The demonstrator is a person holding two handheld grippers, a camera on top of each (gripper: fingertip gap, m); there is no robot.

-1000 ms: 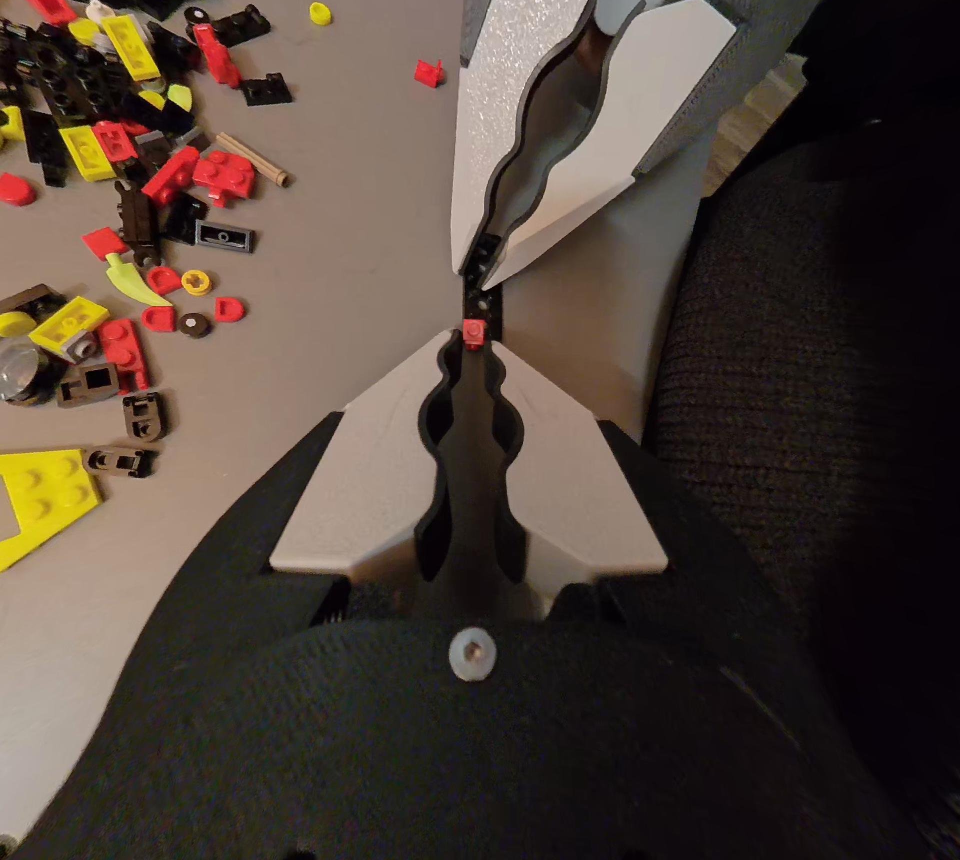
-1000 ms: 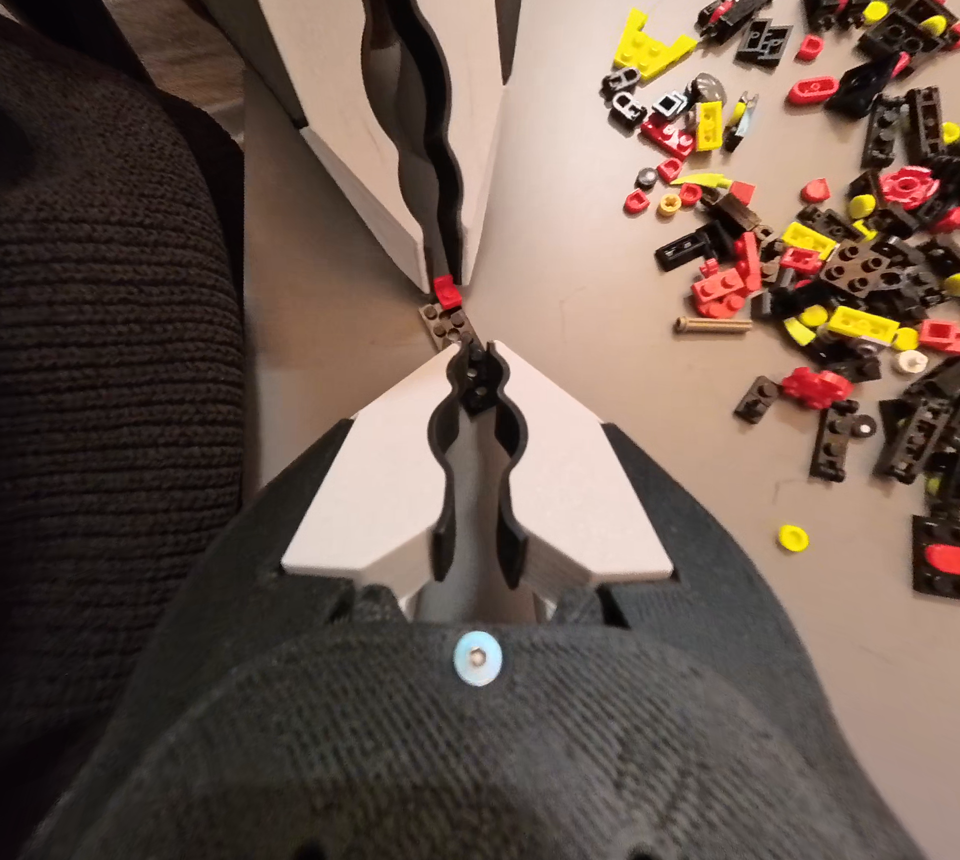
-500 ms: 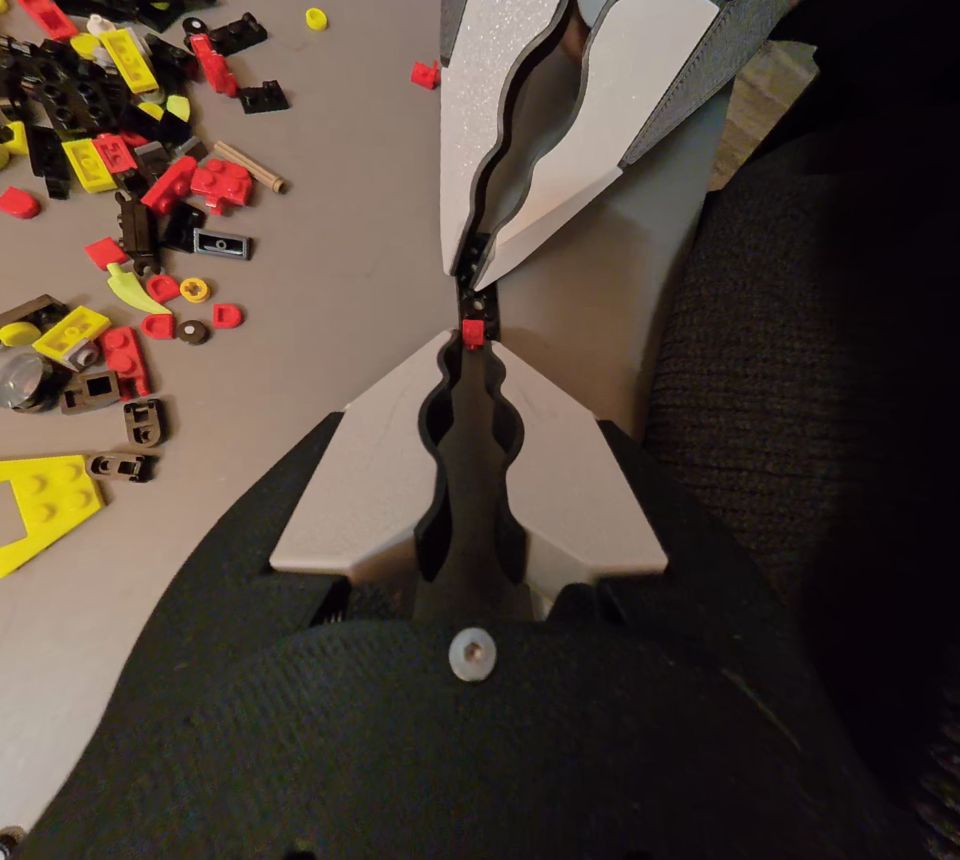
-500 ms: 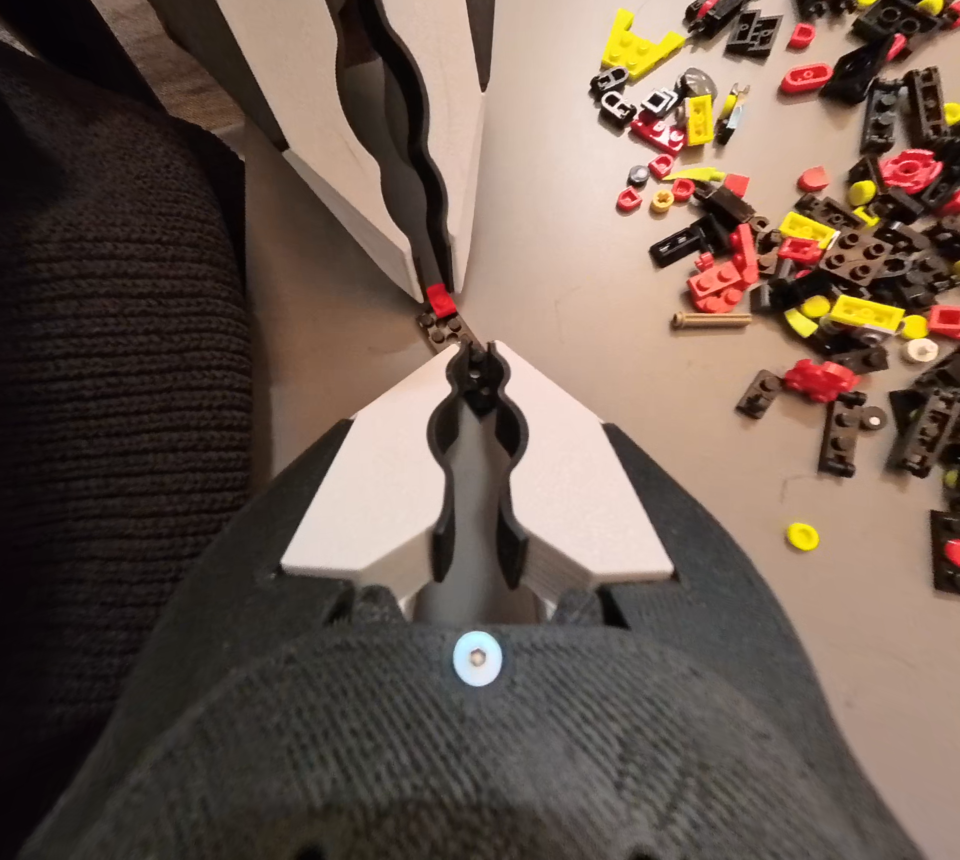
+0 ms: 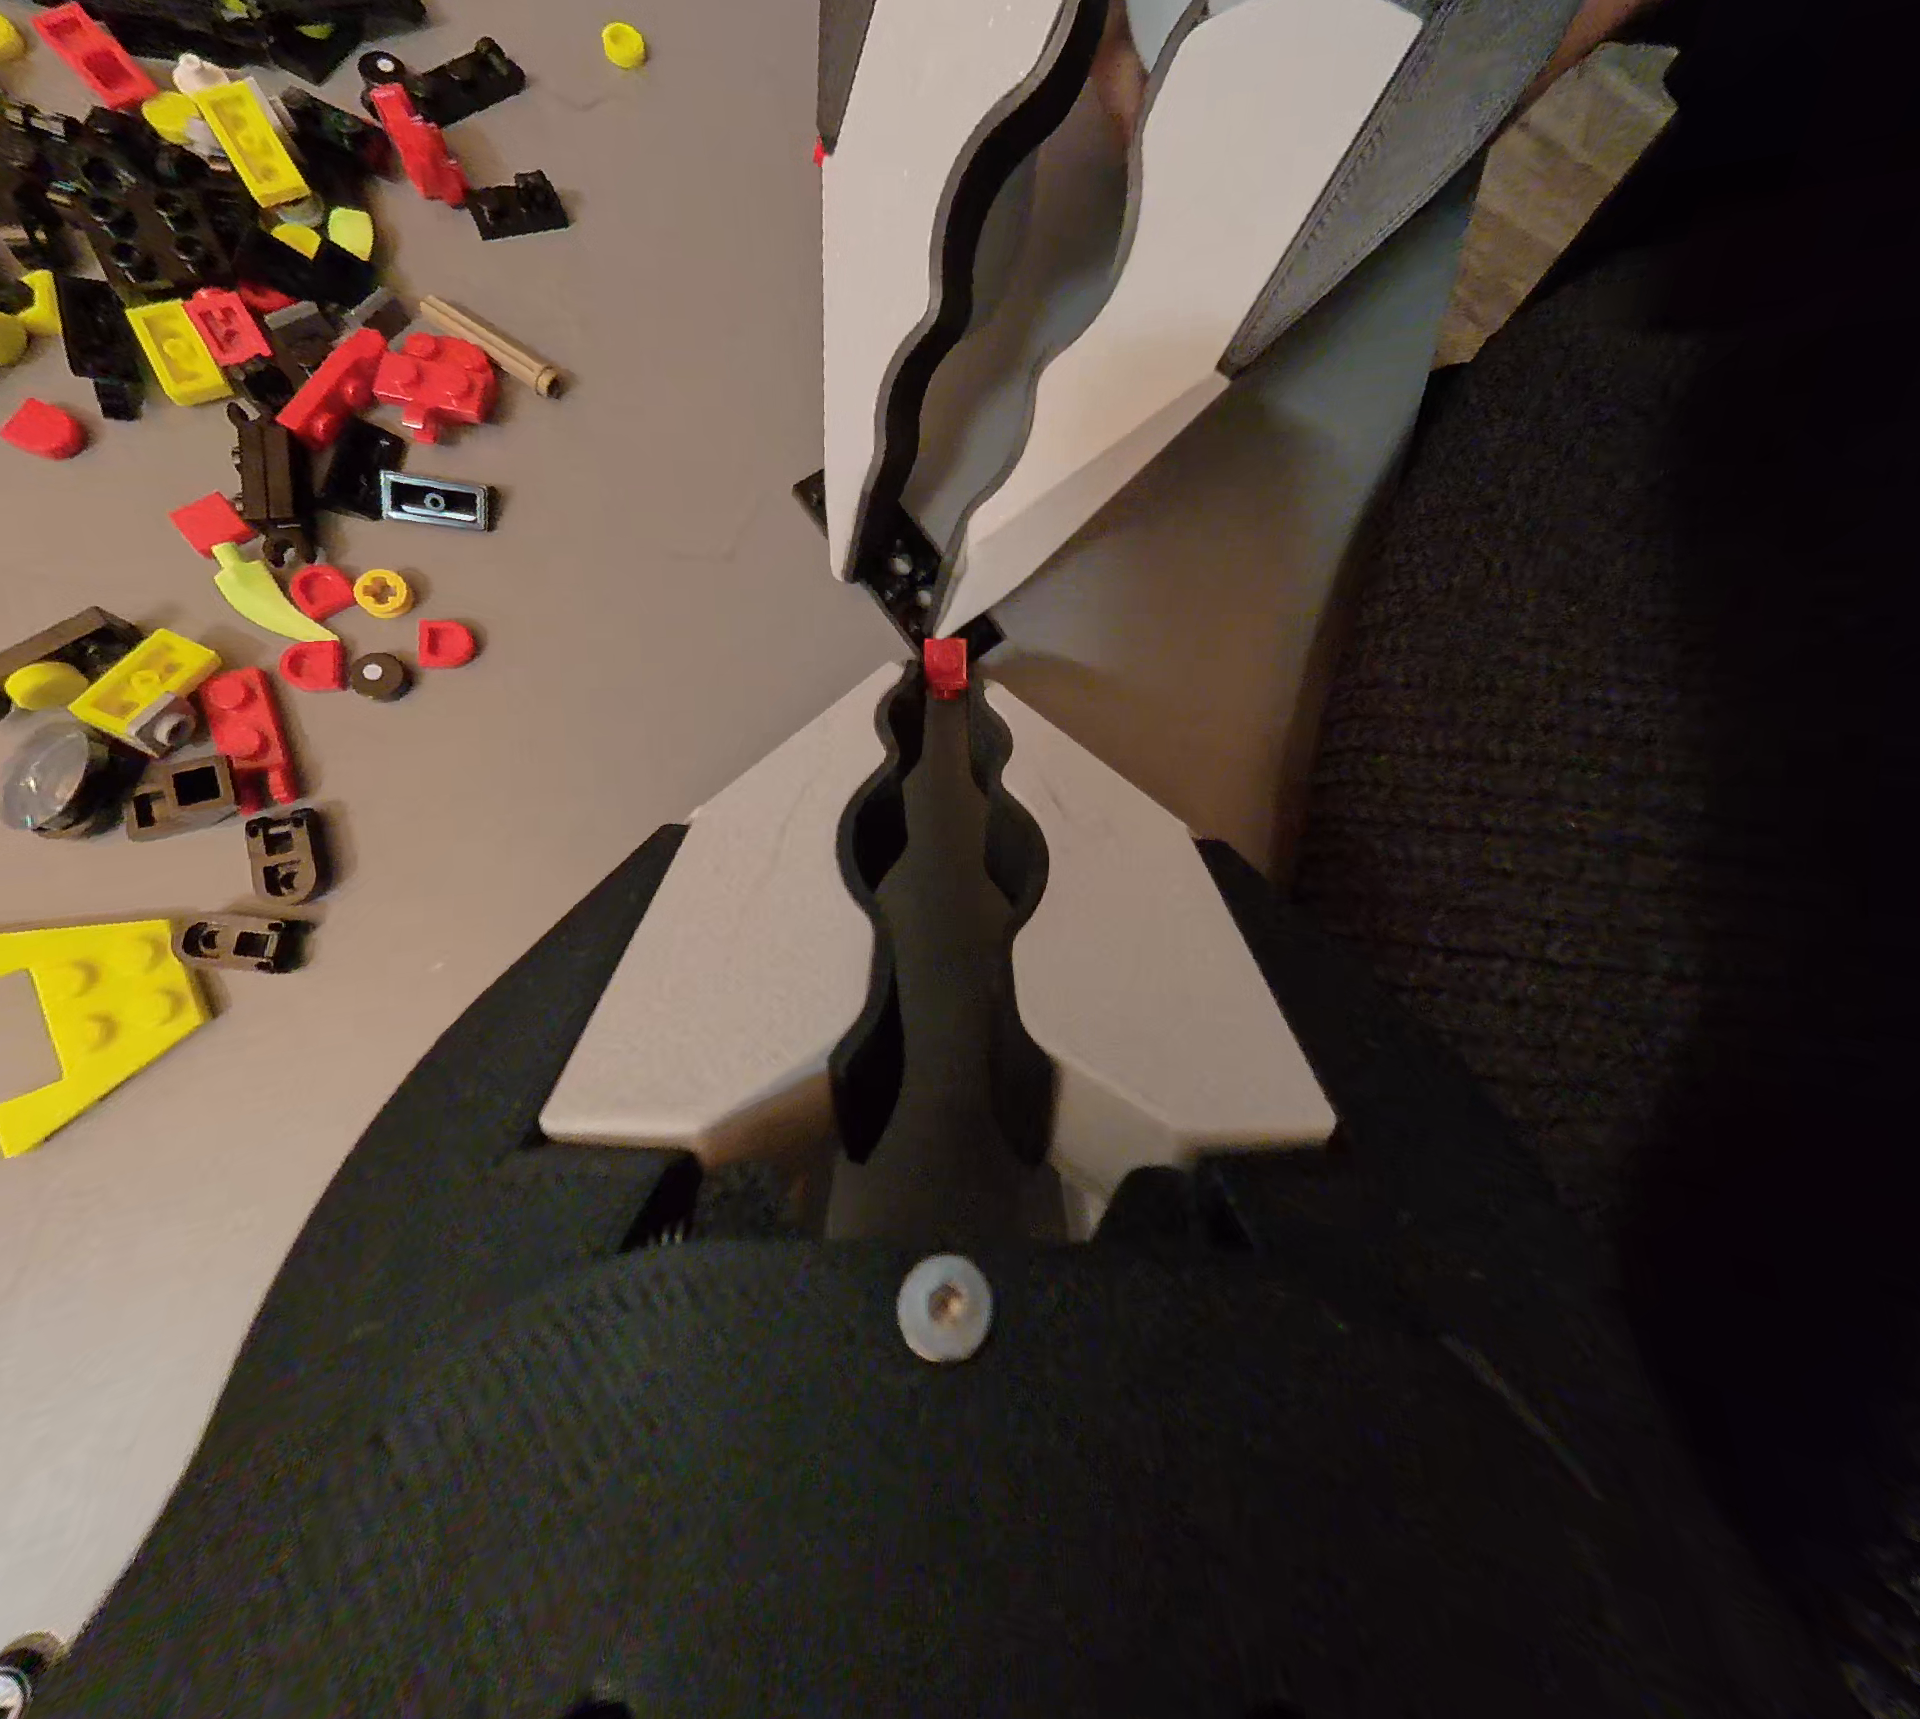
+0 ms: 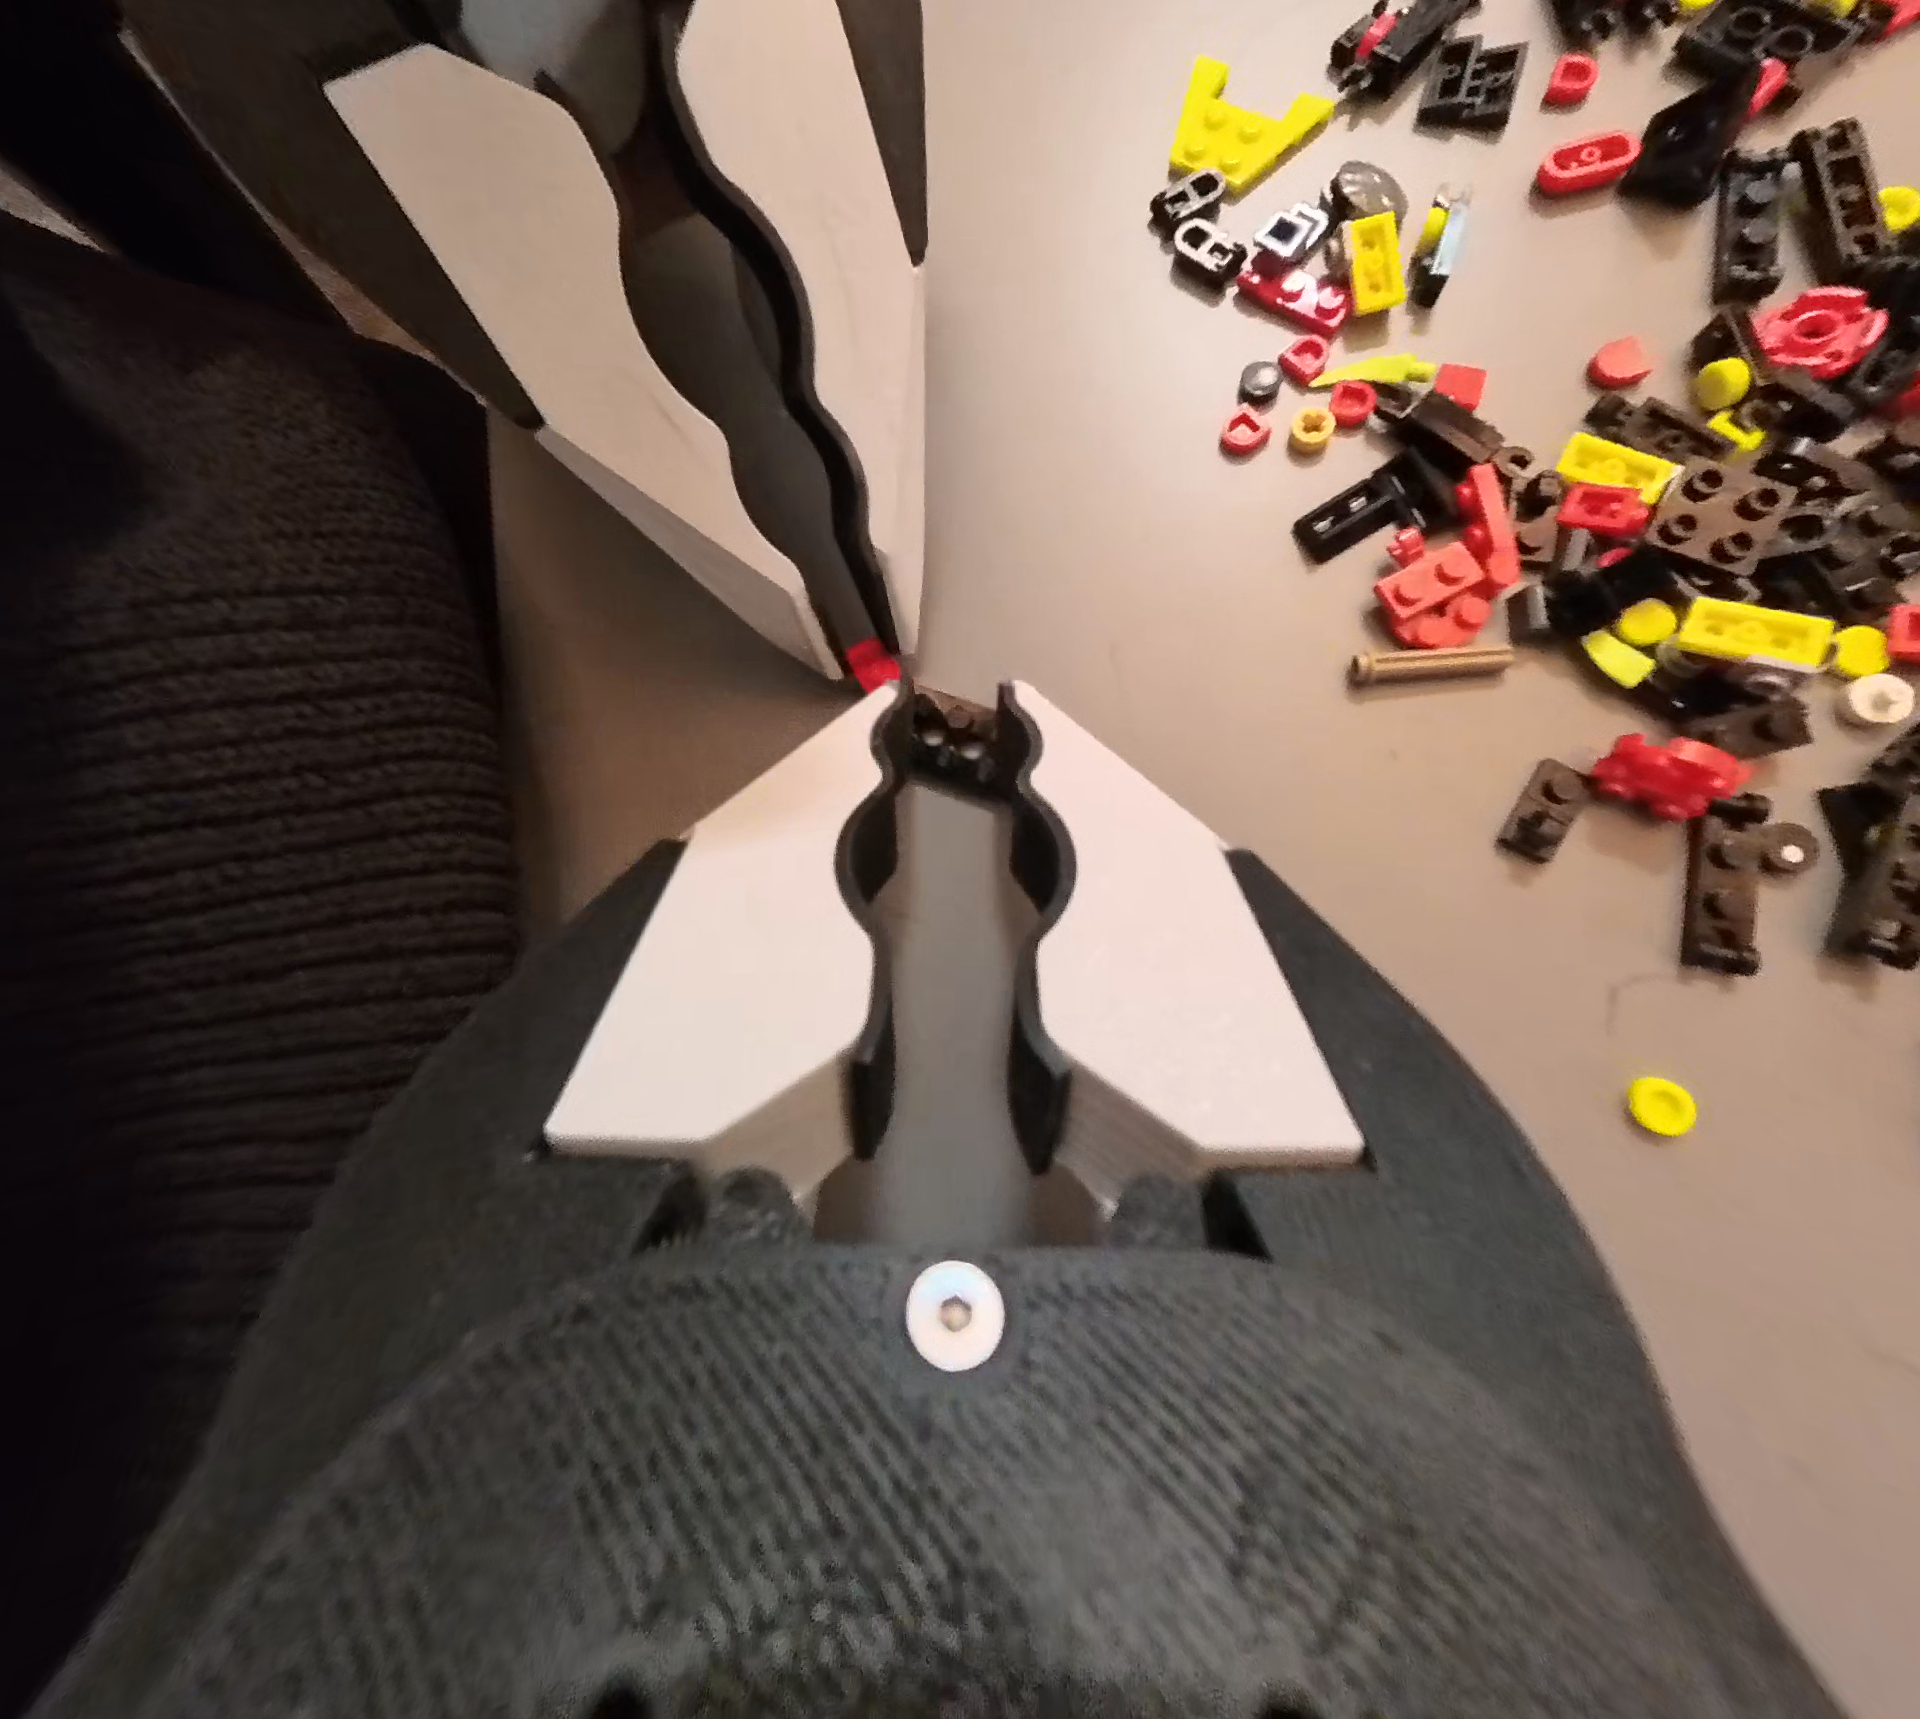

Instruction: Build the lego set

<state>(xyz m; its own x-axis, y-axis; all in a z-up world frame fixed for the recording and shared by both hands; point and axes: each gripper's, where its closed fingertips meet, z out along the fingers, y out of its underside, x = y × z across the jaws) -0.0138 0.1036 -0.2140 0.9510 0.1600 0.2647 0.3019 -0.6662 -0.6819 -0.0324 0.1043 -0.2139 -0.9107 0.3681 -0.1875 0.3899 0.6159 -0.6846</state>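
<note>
My left gripper (image 5: 943,690) is shut on a small red piece (image 5: 945,667). My right gripper (image 6: 951,713) is shut on a black studded plate (image 6: 951,739). The two grippers meet tip to tip above the grey table's (image 5: 644,734) near edge. In the left wrist view the right gripper (image 5: 902,604) comes in from above with the black plate (image 5: 906,573) tilted, and the red piece sits at its lower end. In the right wrist view the left gripper (image 6: 878,667) comes from the upper left with the red piece (image 6: 871,661) just left of the plate. I cannot tell whether they are joined.
A pile of loose black, red and yellow pieces (image 5: 208,267) lies on the table, also seen in the right wrist view (image 6: 1662,526). A yellow wedge plate (image 5: 94,1015), a tan axle (image 5: 494,344) and a yellow round stud (image 6: 1660,1105) lie apart. Dark knit fabric (image 5: 1558,734) borders the table edge. My left and right fingertips are right by each other.
The black plate has turned in the right gripper and now sticks out less. The red piece has shifted from on top of the plate's end to its edge. Both grippers moved slightly closer.
</note>
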